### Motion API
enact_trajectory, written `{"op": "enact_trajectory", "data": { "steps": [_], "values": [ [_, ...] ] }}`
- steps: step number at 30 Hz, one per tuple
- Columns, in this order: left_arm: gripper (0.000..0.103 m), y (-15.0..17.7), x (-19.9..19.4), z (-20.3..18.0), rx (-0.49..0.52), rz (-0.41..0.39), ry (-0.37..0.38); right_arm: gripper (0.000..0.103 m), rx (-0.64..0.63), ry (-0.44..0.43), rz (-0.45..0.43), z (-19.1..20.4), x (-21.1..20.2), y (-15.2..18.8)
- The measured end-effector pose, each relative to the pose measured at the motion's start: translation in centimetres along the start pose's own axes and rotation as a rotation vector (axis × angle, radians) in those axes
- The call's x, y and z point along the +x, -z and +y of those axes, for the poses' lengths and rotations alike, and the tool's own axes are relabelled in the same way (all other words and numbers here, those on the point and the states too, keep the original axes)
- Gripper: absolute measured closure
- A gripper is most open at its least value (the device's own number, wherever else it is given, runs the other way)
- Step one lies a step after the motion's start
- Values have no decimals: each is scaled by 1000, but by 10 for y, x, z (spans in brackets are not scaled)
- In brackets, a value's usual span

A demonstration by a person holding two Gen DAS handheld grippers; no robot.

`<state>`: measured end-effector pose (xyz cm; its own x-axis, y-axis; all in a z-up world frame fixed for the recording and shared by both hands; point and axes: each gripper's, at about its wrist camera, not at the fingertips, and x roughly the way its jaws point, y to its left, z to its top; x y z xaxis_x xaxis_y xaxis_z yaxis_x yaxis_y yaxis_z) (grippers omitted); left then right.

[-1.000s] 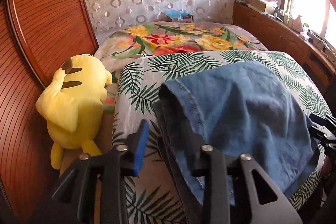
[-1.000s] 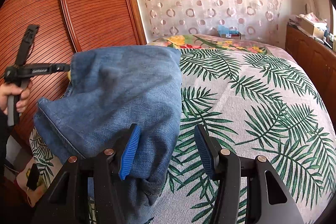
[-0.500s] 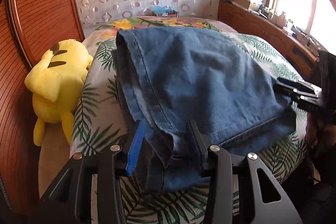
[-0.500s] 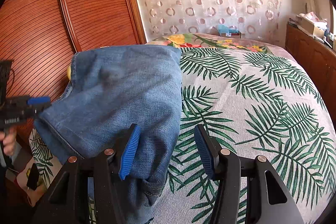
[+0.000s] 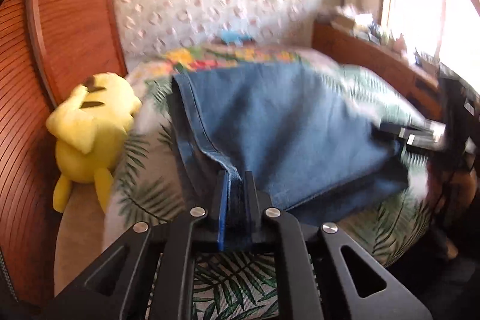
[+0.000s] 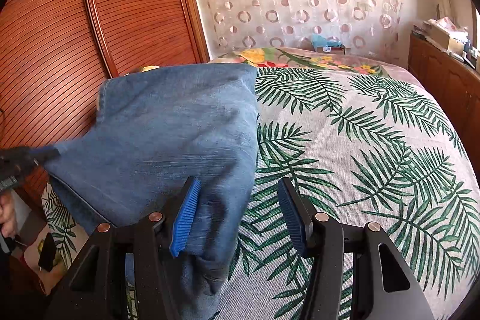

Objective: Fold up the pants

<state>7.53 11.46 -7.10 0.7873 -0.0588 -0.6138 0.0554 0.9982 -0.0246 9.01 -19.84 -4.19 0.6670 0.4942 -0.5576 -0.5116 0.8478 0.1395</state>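
- Your left gripper (image 5: 235, 188) is clamped on a near corner of the jeans (image 5: 288, 134); both fingers pinch the stacked denim edge between them
- Your right gripper (image 6: 237, 212) stands wide, with nothing pinched; its left finger (image 6: 186, 215) lies against the denim, the right finger (image 6: 292, 218) sits over the bedspread
- The jeans lie folded on the bed (image 6: 360, 140), on the side near the wooden wardrobe (image 6: 90, 35); 1 corner is drawn up toward the left gripper, seen at the left edge of the right view (image 6: 30, 158)
- A yellow plush (image 5: 90, 134) lies beside the bed, against the wardrobe, apart from the jeans
- The left view is blurred, so the far edge of the jeans is hard to read
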Motion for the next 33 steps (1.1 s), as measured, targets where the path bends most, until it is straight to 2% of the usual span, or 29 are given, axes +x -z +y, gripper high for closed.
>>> {"op": "enact_trajectory", "data": {
  "steps": [2,8,13,16,18,19,20,21,23,24,25,26,27,29,33],
  "values": [
    [93,-2,-12,4,-29,-34,1,47,-4,-5,-2,1,0,0],
    [92,23,13,3,-31,94,-20,47,-2,3,-15,-1,-1,1],
    [87,26,14,4,-50,94,-17,47,-21,-4,11,0,-4,-1],
    [79,22,10,6,-58,78,-14,47,-9,-29,30,-3,-8,-6],
    [70,21,9,9,-67,73,-20,47,2,-48,35,-5,-9,-11],
    [69,20,9,12,-68,71,-22,47,8,-61,40,-6,-8,-13],
    [65,19,9,13,-69,71,-23,48,14,-78,52,-6,-6,-14],
    [55,18,10,14,-65,70,-24,48,13,-94,75,-5,-2,-15],
    [52,16,8,13,-59,62,-27,48,6,-105,132,-1,8,-13],
    [52,14,9,13,-58,61,-21,53,4,-103,145,1,9,-11],
    [52,13,9,13,-56,59,-15,64,3,-107,143,3,8,-9],
    [52,12,9,12,-53,56,-14,81,-1,-111,141,5,4,-9],
    [52,10,8,10,-49,52,-16,85,-8,-99,139,7,0,-10],
    [52,8,9,7,-41,48,-14,89,-6,-101,127,8,-12,-13],
    [52,4,7,2,-30,36,-4,90,-6,-103,106,13,-43,-11]
  ]
}}
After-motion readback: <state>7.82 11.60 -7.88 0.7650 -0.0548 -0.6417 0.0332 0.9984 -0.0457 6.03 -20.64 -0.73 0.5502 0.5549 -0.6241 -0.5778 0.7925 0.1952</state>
